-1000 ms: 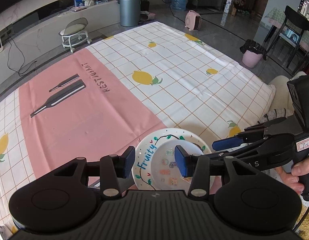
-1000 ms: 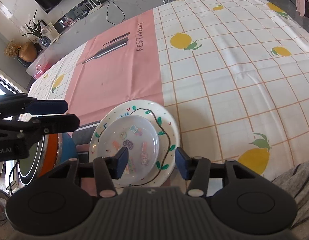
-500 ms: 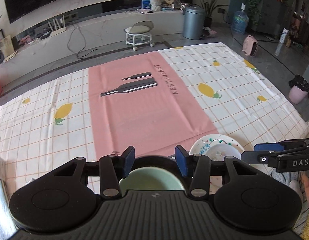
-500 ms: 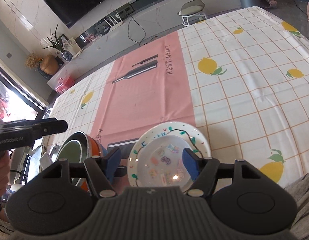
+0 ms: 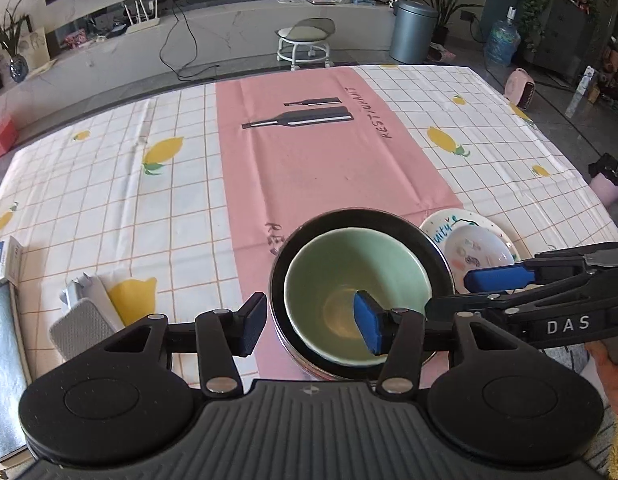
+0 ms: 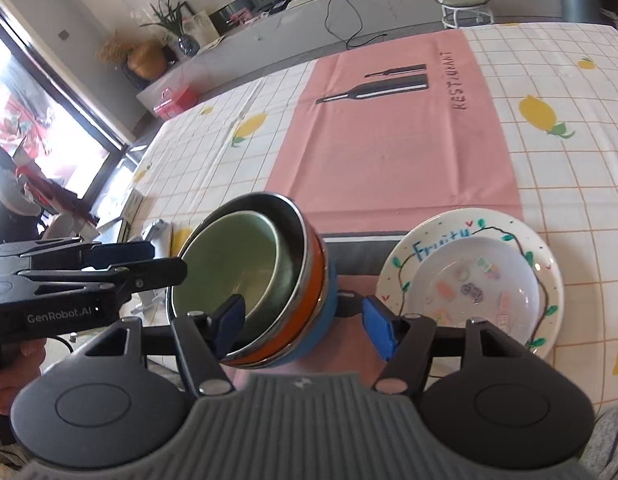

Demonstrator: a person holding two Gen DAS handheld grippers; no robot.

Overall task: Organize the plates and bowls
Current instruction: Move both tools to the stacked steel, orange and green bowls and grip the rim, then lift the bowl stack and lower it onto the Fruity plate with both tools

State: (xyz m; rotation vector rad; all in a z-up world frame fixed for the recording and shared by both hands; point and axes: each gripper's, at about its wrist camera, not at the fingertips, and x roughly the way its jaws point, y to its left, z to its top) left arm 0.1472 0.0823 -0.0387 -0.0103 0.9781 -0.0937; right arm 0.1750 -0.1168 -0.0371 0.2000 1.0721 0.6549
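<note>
A stack of nested bowls [image 5: 357,288] stands at the table's near edge: a pale green bowl [image 6: 237,268] inside steel-rimmed orange and blue bowls [image 6: 313,304]. To its right a small white bowl [image 6: 477,292] sits on a painted "Fruity" plate [image 6: 421,248]. My left gripper [image 5: 311,328] is open, its fingers straddling the stack's near left rim. My right gripper [image 6: 305,326] is open, its fingers either side of the stack's near right rim. Each gripper shows in the other's view, left [image 6: 109,264] and right [image 5: 521,284].
The lemon-and-pink tablecloth [image 5: 317,168] covers the table beyond the dishes. A grey cloth and small packets [image 5: 85,320] lie at the near left. A white box [image 5: 5,264] sits at the left edge.
Both grippers have swung left from the plate to the bowl stack. The stack now fills the middle of both views. Jaws stay open.
</note>
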